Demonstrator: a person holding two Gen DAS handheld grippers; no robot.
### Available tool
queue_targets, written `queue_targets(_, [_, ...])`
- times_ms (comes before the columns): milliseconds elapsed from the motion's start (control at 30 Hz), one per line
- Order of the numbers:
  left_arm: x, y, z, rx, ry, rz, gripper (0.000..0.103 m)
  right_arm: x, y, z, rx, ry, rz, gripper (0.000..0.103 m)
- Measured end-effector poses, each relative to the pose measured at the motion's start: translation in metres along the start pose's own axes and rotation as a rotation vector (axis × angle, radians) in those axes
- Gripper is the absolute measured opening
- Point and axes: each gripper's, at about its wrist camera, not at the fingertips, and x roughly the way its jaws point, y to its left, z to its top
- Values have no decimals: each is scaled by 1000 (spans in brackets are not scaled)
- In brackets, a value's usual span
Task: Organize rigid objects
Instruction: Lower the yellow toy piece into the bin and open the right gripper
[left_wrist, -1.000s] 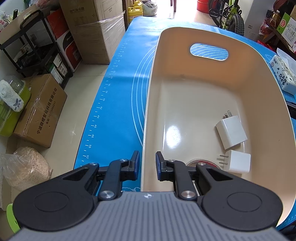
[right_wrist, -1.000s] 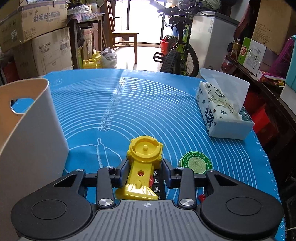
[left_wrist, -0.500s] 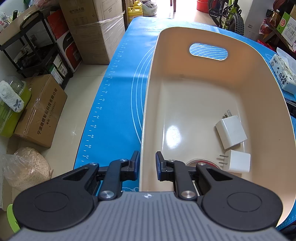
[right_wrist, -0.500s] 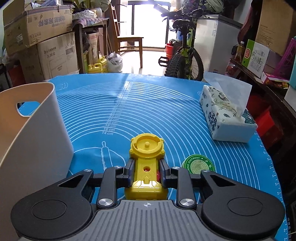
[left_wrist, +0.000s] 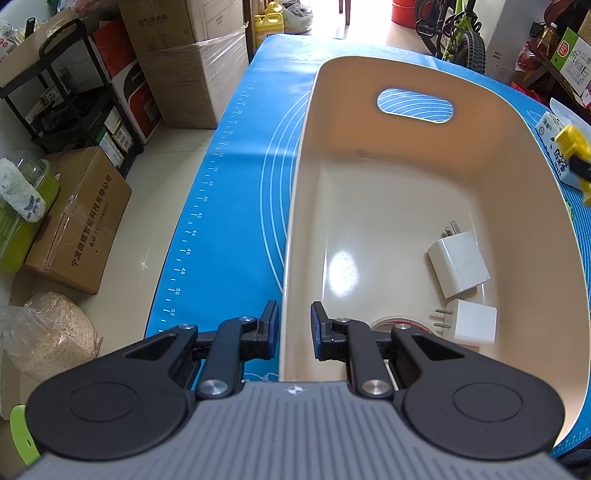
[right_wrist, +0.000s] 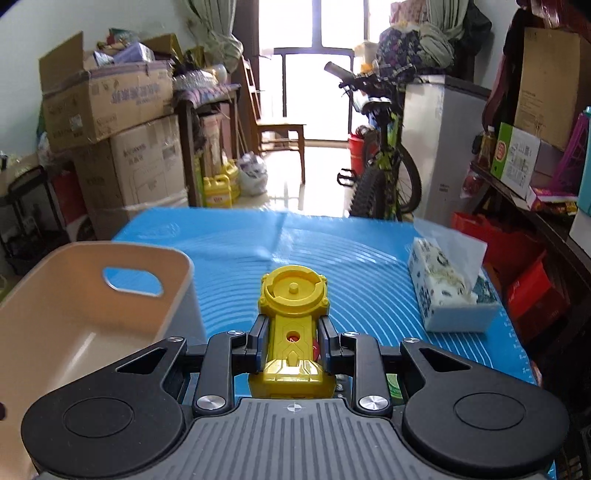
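Note:
My right gripper (right_wrist: 291, 339) is shut on a yellow plastic toy (right_wrist: 293, 314) with a round head and holds it above the blue mat, right of the beige bin (right_wrist: 110, 314). The toy also shows at the right edge of the left wrist view (left_wrist: 572, 147). My left gripper (left_wrist: 293, 325) straddles the bin's near-left rim (left_wrist: 291, 258), one finger on each side, jaws narrowly apart; whether it pinches the wall I cannot tell. Inside the bin lie two white plug adapters (left_wrist: 458, 264) (left_wrist: 471, 321) and a tape roll (left_wrist: 395, 323), partly hidden by my fingers.
A tissue box (right_wrist: 447, 295) stands on the mat (right_wrist: 332, 251) at the right. A green tin (right_wrist: 393, 384) is mostly hidden under my right gripper. Cardboard boxes (left_wrist: 192, 59) and a bicycle (right_wrist: 384, 173) stand around the table.
My right gripper closed on the yellow toy and lifted it off the mat, rising so the bin's inside comes into its view. The left gripper has stayed at the bin rim.

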Motion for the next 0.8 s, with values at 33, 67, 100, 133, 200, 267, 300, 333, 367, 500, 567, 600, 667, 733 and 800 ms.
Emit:
queue_targets(33, [0, 0, 0, 0, 0, 0, 20, -6, 4, 2, -4, -13, 14, 36])
queue_targets(67, [0, 0, 0, 0, 0, 0, 20, -12, 8, 5, -7, -26, 30, 36])
queue_targets(100, [0, 0, 0, 0, 0, 0, 20, -18, 12, 7, -11, -39, 47, 36])
queue_targets(133, [0, 0, 0, -1, 1, -1, 20, -24, 17, 9, -17, -51, 63, 36])
queue_targets(200, [0, 0, 0, 1, 1, -1, 20, -32, 28, 12, -31, -65, 94, 36])
queue_targets(267, [0, -1, 0, 3, 1, 1, 20, -38, 39, 13, -39, -67, 133, 36])
queue_targets(300, [0, -1, 0, 3, 2, 2, 20, -40, 45, 13, -47, -63, 152, 36])
queue_targets(333, [1, -1, 0, 2, 2, 3, 20, -41, 53, 12, -57, -57, 171, 36])
queue_targets(367, [1, -1, 0, 1, 2, 4, 20, -41, 60, 10, -72, -48, 189, 36])
queue_targets(500, [0, -1, 0, 1, -1, 4, 16, -42, 87, 2, -128, -13, 248, 36])
queue_targets(567, [-1, 0, 0, -1, 0, 12, 9, -42, 99, -3, -145, 8, 270, 36])
queue_targets(600, [0, 0, 0, -4, 2, 11, 8, -41, 104, -5, -156, 19, 277, 36])
queue_targets(667, [0, 2, 0, -8, 3, 7, 8, -38, 114, -10, -181, 42, 292, 36])
queue_targets(733, [0, 1, 0, -5, 3, 8, 7, -35, 122, -16, -202, 68, 301, 36])
queue_targets(800, [0, 1, 0, -8, 3, 6, 7, -31, 129, -22, -224, 94, 310, 36])
